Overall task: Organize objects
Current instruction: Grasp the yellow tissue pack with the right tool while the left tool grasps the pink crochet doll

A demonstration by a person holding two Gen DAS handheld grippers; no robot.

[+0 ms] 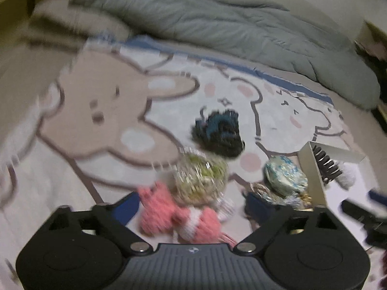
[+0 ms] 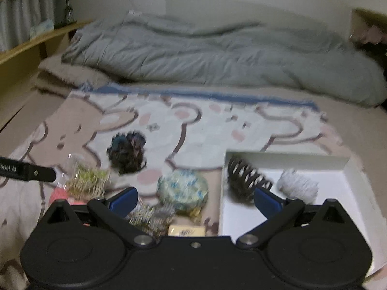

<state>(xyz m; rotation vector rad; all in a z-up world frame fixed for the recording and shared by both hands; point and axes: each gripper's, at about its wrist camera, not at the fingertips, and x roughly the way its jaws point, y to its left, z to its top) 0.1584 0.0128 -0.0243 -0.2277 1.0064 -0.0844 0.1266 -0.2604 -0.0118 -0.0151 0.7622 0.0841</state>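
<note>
Hair accessories lie on a cartoon blanket (image 1: 101, 111). My left gripper (image 1: 191, 205) is open over a pink and white knitted bow (image 1: 179, 215), with a clear bag of yellow-green items (image 1: 200, 178) just beyond it. A dark blue-black scrunchie (image 1: 217, 130) lies farther off and also shows in the right wrist view (image 2: 127, 152). My right gripper (image 2: 194, 201) is open above a blue-patterned scrunchie (image 2: 182, 189) and a small pile of clips (image 2: 152, 217). A white box (image 2: 338, 176) holds a black claw clip (image 2: 244, 178) and a white fluffy piece (image 2: 297, 184).
A grey quilt (image 2: 217, 50) is bunched along the back of the bed. A wooden shelf (image 2: 31, 41) stands at the left. The left gripper's finger (image 2: 26, 170) reaches in from the left edge of the right wrist view. A small yellow packet (image 2: 186, 230) lies near my right gripper.
</note>
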